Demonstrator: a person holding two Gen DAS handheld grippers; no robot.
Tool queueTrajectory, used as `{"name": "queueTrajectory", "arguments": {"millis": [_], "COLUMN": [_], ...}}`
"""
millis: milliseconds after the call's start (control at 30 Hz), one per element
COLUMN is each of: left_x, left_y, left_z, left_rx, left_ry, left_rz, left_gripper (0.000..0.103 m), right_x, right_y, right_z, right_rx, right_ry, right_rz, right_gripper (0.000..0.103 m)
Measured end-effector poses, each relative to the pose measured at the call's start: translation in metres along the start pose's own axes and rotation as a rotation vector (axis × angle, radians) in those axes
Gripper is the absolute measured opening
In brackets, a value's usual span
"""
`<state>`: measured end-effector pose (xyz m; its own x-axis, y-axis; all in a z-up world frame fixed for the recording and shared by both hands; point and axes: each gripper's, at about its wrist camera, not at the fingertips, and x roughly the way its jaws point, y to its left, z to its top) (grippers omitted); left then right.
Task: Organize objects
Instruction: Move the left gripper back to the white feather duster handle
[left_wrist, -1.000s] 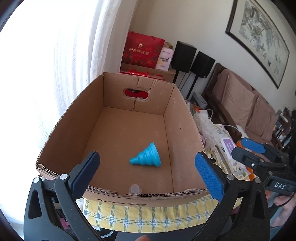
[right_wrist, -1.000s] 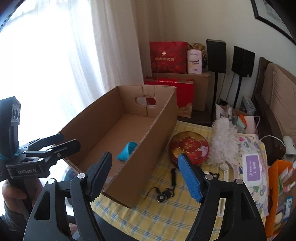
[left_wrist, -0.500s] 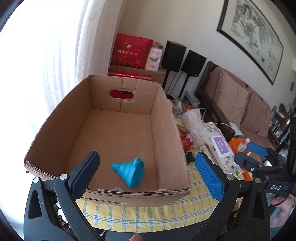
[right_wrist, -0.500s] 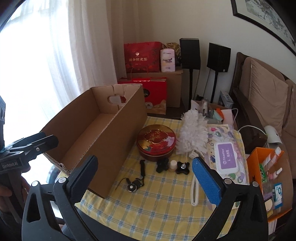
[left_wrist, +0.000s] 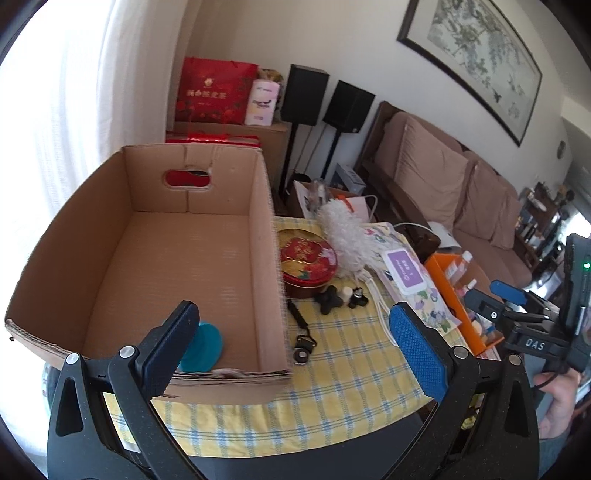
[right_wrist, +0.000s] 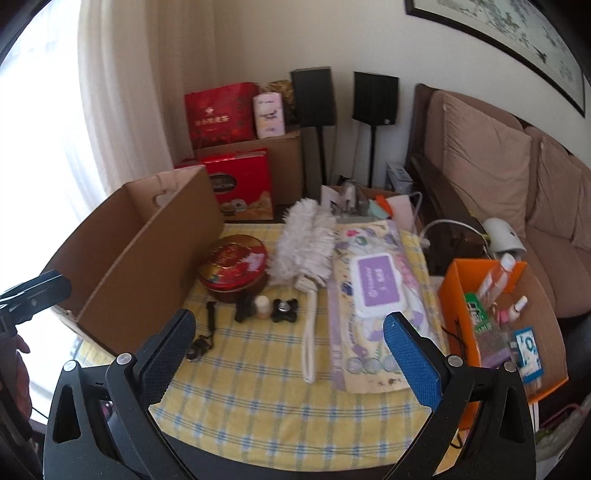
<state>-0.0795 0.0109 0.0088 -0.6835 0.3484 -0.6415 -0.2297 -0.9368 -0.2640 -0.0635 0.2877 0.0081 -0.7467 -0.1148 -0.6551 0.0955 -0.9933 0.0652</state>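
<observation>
the counter (right_wrist: 258, 391) under its yellow checked cloth fills the lower middle of both views. the cardboard box (left_wrist: 74, 236) takes the left half of the left wrist view, with a teal funnel (left_wrist: 205, 345) at its near edge. right of centre lie the wipes pack (right_wrist: 376, 284), white duster (right_wrist: 303, 240) and red tin (right_wrist: 234, 264). left gripper (left_wrist: 291, 343) and right gripper (right_wrist: 288, 347) fingers spread wide, holding nothing.

Open brown cardboard box (left_wrist: 207, 266) offers clear floor beyond a teal funnel (left_wrist: 202, 347); round red tin (right_wrist: 233, 265), white fluffy duster (right_wrist: 306, 240) crowd the yellow checked worktop (right_wrist: 280, 387).
</observation>
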Motion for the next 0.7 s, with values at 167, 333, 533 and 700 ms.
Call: {"name": "queueTrajectory", "arguments": {"millis": [167, 333, 533, 700], "left_x": [0.012, 0.025, 0.045, 0.072], "left_y": [-0.028, -0.054, -0.089, -0.116], "left_z": [-0.002, -0.005, -0.011, -0.022], "left_rx": [0.033, 0.07, 0.115, 0.15], "left_ry": [0.023, 0.037, 0.066, 0.121], "left_rz": [-0.03, -0.041, -0.086, -0.114], "left_gripper": [0.103, 0.103, 0.103, 0.103], "right_x": [-0.004, -0.005, -0.004, 0.0], "right_y": [-0.027, -0.05, -0.067, -0.08], "right_z": [-0.009, -0.014, -0.022, -0.027], "right_rx": [0.03, 0.074, 0.103, 0.137], "right_ry": [0.004, 0.01, 0.023, 0.038], "right_rz": [-0.06, -0.092, -0.109, -0.11], "right_gripper": [0.103, 0.103, 0.102, 0.1]}}
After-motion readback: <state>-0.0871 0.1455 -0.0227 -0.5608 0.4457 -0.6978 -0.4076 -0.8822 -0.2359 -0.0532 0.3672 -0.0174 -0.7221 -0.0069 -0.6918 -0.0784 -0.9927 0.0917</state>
